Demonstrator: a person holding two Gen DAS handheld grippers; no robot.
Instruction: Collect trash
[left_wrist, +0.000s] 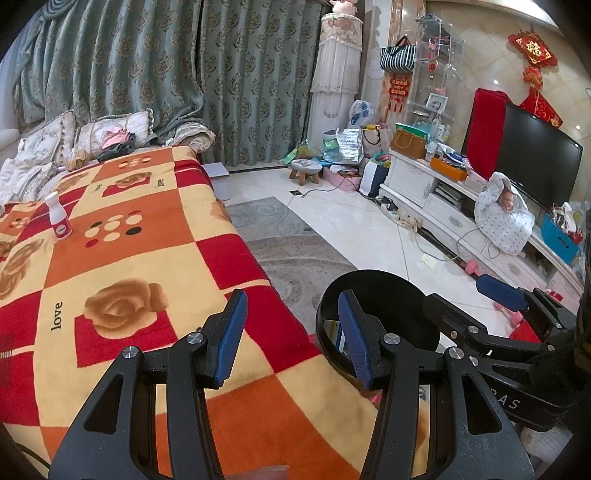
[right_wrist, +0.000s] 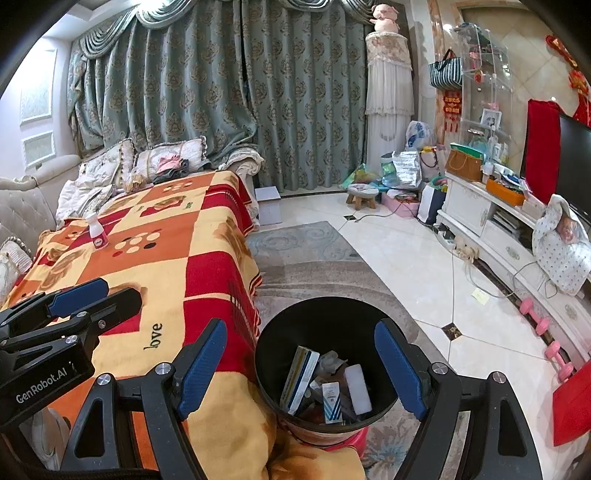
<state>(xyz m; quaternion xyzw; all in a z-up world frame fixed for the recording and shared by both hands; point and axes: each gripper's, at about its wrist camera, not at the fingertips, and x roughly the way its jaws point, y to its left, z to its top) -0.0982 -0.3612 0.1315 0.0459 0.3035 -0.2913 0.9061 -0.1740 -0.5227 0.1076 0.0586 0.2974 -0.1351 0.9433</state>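
Note:
A small white bottle (left_wrist: 58, 216) with a pink label stands upright on the patterned blanket (left_wrist: 140, 258), far ahead on the left; the right wrist view shows the same bottle (right_wrist: 96, 232). A black round bin (right_wrist: 325, 369) sits on the floor beside the blanket's edge, holding boxes and crumpled wrappers (right_wrist: 325, 384). My right gripper (right_wrist: 301, 365) hangs open above the bin with nothing between its fingers. My left gripper (left_wrist: 291, 336) is open and empty, over the blanket's near corner, its right finger in front of the bin's rim (left_wrist: 373, 275).
A grey rug (right_wrist: 314, 258) and white tiles lie beyond the bin. A white TV cabinet (right_wrist: 491, 229) with clutter lines the right wall; pink dumbbells (right_wrist: 546, 332) and cables lie at its foot. Pillows (left_wrist: 114, 129) and curtains stand at the far end.

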